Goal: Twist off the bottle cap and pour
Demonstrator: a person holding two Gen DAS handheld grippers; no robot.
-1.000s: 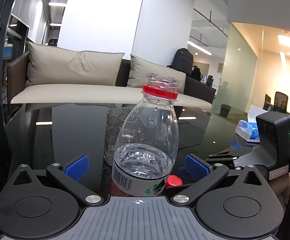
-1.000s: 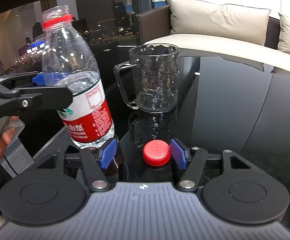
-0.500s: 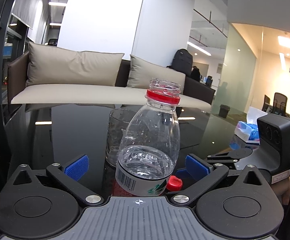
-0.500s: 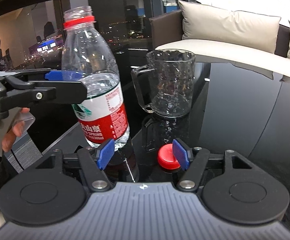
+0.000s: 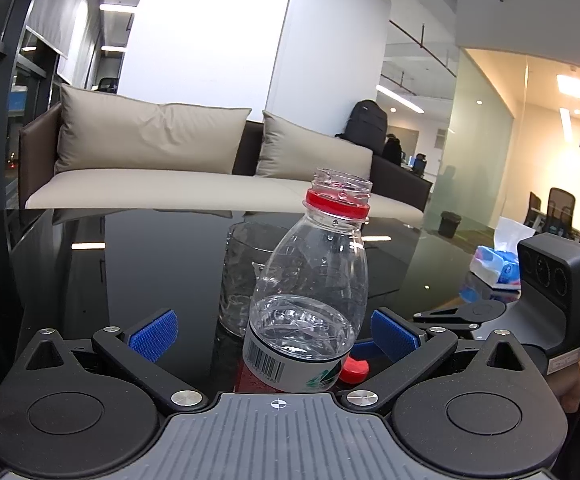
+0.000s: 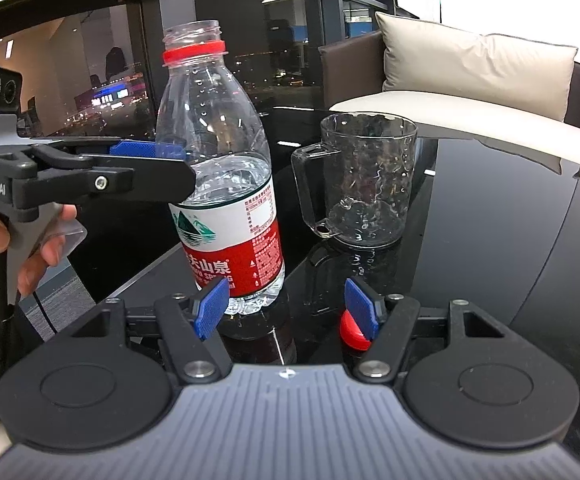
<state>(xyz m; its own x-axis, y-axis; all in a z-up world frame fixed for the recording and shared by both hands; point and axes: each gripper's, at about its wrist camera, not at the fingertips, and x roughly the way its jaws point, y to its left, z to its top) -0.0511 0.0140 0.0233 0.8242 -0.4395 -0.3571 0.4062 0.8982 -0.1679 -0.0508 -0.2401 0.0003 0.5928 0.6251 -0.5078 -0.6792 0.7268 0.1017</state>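
An uncapped clear water bottle (image 5: 309, 300) with a red label and red neck ring stands upright on the black glass table, about half full. It also shows in the right wrist view (image 6: 222, 184). My left gripper (image 5: 274, 336) is open, its blue pads on either side of the bottle without touching. My right gripper (image 6: 286, 308) is open and empty. The red cap (image 6: 351, 330) lies on the table by its right finger, and shows in the left wrist view (image 5: 353, 370). An empty glass mug (image 6: 363, 180) stands behind the bottle (image 5: 242, 276).
The black glass table (image 6: 489, 240) reflects lights. A beige sofa with cushions (image 5: 150, 148) runs along the far side. A tissue pack (image 5: 493, 264) lies on the table at the right. The table's edge drops off at the left in the right wrist view.
My right gripper has drawn back and to the left, leaving the red cap on the table by its right finger. The bottle now sits closer to its middle. The left gripper has barely moved.
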